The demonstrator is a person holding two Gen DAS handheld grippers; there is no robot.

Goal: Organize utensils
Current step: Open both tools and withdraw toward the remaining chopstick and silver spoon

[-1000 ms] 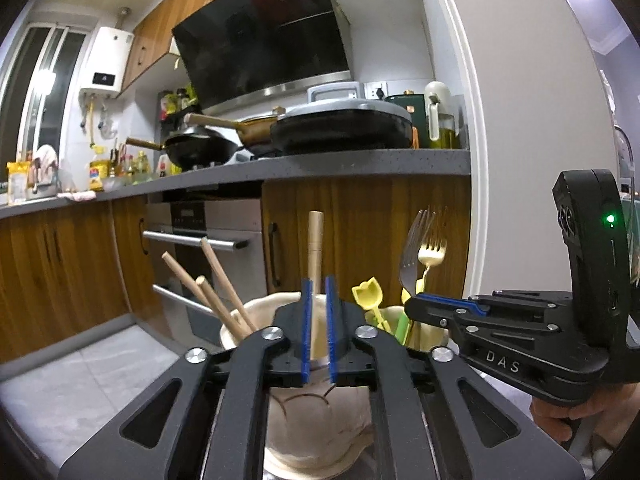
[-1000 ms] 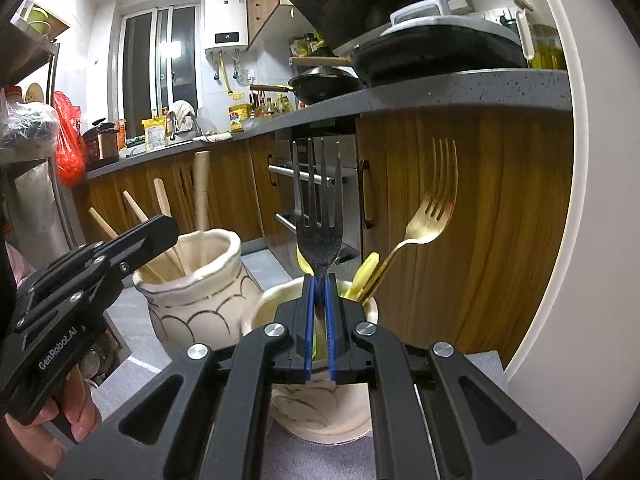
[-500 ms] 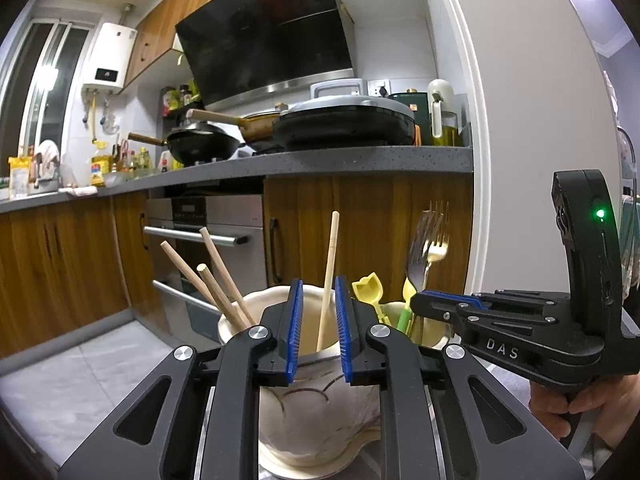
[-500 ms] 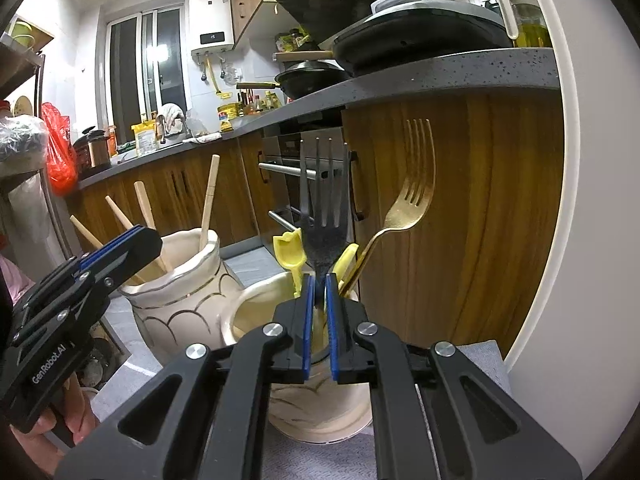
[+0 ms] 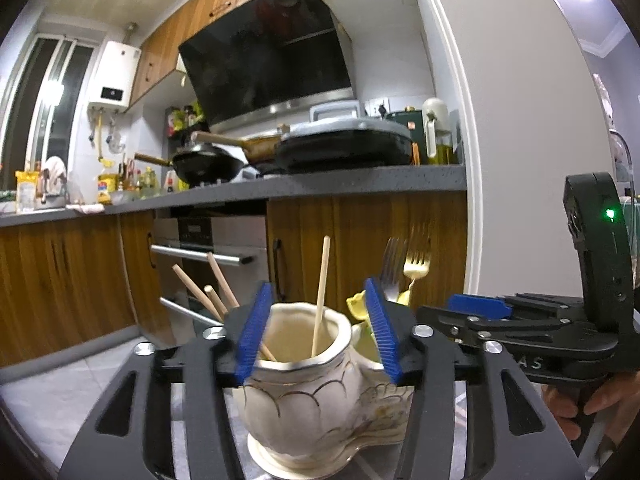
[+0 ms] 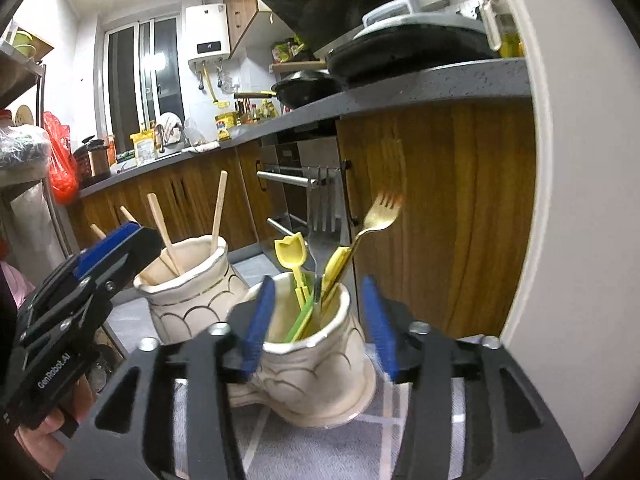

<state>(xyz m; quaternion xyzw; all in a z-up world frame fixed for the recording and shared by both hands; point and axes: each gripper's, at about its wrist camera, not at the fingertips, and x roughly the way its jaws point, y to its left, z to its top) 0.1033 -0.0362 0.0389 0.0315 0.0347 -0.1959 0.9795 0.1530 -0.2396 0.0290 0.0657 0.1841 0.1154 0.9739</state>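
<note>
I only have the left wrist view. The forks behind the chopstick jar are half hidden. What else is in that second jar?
Observer: The right wrist view shows the second jar holding a yellow tulip-shaped pick, green sticks, a steel fork and a gold fork.
Operator: Is the right gripper gripping any of them?
Observer: No. The right gripper has its jaws opening, either side of the jar's rim, with nothing pinched.
Operator: How many chopsticks stand in my jar?
Observer: From the right, the chopstick jar shows four chopsticks, one partly behind the left gripper.
</note>
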